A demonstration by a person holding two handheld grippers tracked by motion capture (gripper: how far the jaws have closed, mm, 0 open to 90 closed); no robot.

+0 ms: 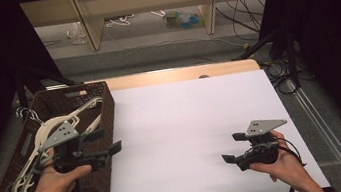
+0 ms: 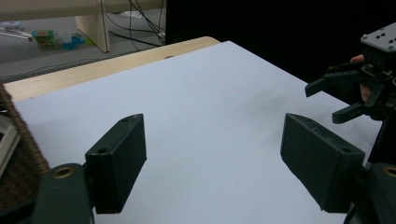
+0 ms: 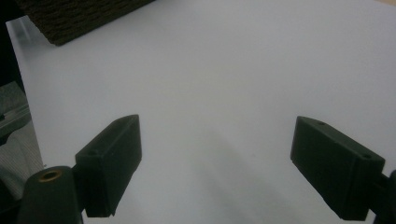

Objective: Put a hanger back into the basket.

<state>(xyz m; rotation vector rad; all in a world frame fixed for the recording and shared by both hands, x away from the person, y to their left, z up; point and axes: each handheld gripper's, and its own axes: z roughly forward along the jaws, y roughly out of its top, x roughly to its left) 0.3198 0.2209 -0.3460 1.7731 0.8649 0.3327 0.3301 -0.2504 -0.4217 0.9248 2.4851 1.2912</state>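
On the left side of the bench, at the near right corner of the brown woven basket, my left gripper hangs with its jaws spread wide and nothing between them. Its jaws point toward the middle of the white sheet that covers the bench top. From the left gripper view I look along those two black jaws across the bare white surface, with the basket's woven wall at the left edge.

Inside the basket lie the white hangers, stacked together and slanting from the far right corner down toward the near left, their metal hooks sticking out over the far left rim. My left gripper sits just beside them, over the basket's near right edge, and touches none of them as far as I can tell.

Over on the right, my right gripper hovers low above the white sheet near the bench's near right part, well apart from the basket. Its jaws also stand wide apart and hold nothing. The right gripper view shows them framing plain white bench, with a corner of the basket far off at the top left. My left gripper view catches that right gripper at its right edge.
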